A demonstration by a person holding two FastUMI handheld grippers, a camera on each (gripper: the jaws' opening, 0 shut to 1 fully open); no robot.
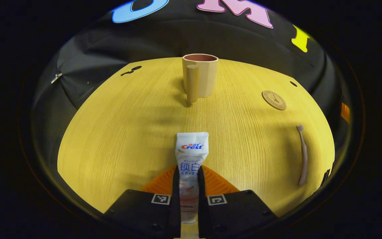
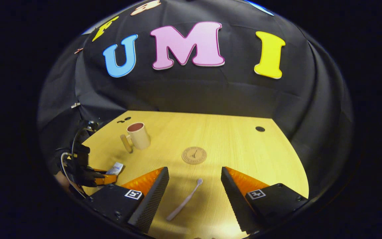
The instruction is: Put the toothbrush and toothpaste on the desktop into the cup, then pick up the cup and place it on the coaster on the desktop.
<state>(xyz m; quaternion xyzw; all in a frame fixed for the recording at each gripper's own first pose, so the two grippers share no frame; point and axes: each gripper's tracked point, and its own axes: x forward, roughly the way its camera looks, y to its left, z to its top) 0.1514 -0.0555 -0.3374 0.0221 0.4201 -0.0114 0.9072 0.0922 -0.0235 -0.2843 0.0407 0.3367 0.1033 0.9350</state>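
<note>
Wood desktop (image 2: 230, 139), w/ cup (image 2: 138, 135), coaster (image 2: 194, 155), toothbrush (image 2: 184, 200)

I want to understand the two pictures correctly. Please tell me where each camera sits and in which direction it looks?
Left gripper view: rides the left gripper, low over the desktop, facing the cup; its fingers clamp the toothpaste.
Right gripper view: rides the right gripper, higher, facing the booth wall; its open fingers straddle the toothbrush.
Shared: cup, coaster, toothbrush, toothpaste, desktop.

Left gripper (image 1: 189, 186) fingers (image 1: 176, 186) close together; right gripper (image 2: 194, 192) fingers (image 2: 151, 196) wide apart.
</note>
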